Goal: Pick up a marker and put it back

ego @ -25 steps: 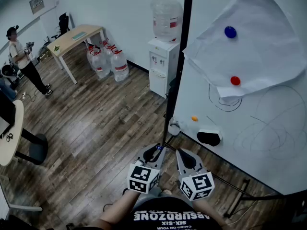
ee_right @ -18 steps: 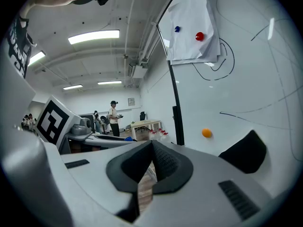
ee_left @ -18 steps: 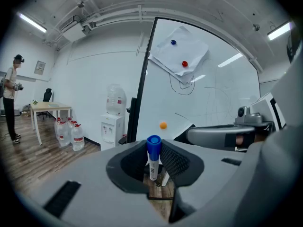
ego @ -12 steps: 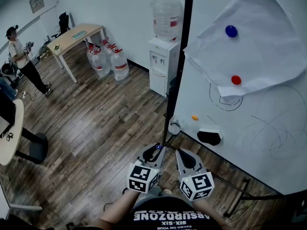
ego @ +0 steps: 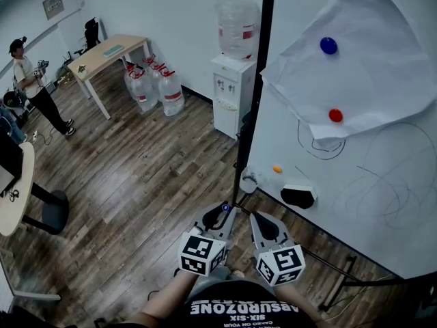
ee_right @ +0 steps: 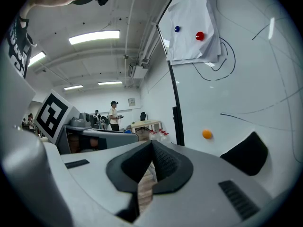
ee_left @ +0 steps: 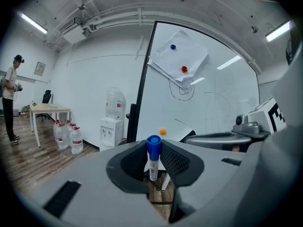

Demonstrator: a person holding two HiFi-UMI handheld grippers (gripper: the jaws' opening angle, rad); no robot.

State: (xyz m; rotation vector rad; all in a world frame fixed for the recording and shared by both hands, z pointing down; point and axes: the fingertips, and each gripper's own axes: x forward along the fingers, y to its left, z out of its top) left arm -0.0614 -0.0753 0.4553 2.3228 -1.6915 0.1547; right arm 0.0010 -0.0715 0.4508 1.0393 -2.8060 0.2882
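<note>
Between the jaws of my left gripper stands the marker, upright, blue cap on top and white barrel running down into the gap. The ribbed pads are clamped on its barrel from both sides, so this gripper is grasping it. The jaws of my right gripper are clenched tip to tip with nothing between them; only wooden floor shows through the slit below.

Beyond the left jaws and to their right rises the whiteboard. An orange magnet sits on it just past the marker's cap, and higher up hang paper sheets pinned by a blue and a red magnet. A black eraser clings to the board ahead and to the right of the right jaws. Ahead and to the left of the left jaws stands a water dispenser against the wall.

I judge the pick-up done and the return not yet begun: the marker is lifted and well apart from the board. A small pale holder by the board's lower corner may be its home, though I cannot tell for sure. The next move calls for carrying the left jaws forward to that spot, keeping the marker upright, seating it, and only then letting the pads release. The right gripper can wait clear.
</note>
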